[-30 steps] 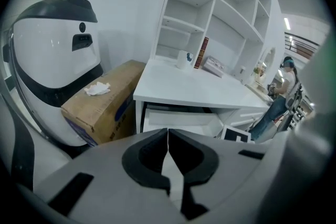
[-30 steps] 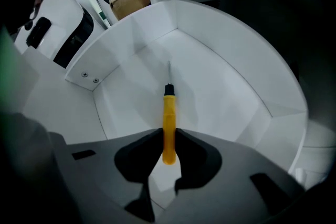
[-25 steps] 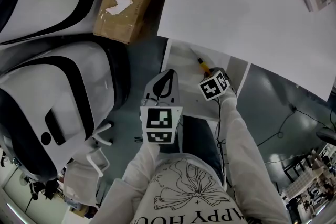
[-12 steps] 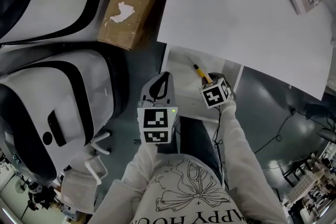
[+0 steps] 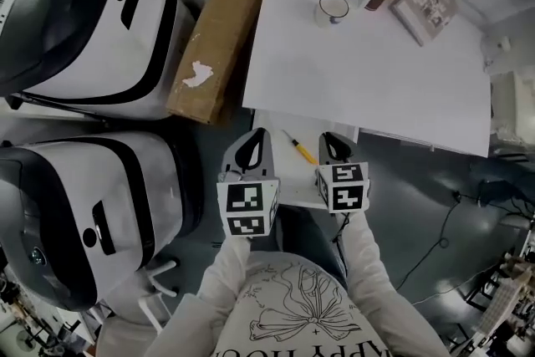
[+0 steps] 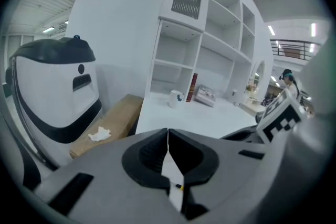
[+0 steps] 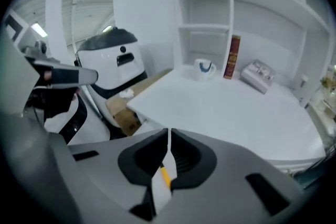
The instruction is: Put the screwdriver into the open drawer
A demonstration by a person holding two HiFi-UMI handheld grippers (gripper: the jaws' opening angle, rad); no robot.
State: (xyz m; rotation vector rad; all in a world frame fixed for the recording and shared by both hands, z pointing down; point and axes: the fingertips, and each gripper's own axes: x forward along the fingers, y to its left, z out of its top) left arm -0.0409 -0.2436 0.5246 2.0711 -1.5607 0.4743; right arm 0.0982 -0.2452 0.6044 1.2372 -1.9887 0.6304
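Both shut, empty: left gripper [image 5: 253, 138] & right gripper [image 5: 333, 143]. Screwdriver [image 5: 298, 148] lies in drawer [image 5: 292, 176]; prob. light, stiff, slim, so best pinched at yellow handle.

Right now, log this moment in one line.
screwdriver: lying in open drawer | left gripper: shut, empty | right gripper: shut, empty | step: screwdriver placed

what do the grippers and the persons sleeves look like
The left gripper and right gripper are light grey moulded shells that taper to a point, with black inner pads. Each carries a white cube printed with black square markers. The person wears pale long sleeves and a light top with a dark line-drawn print.
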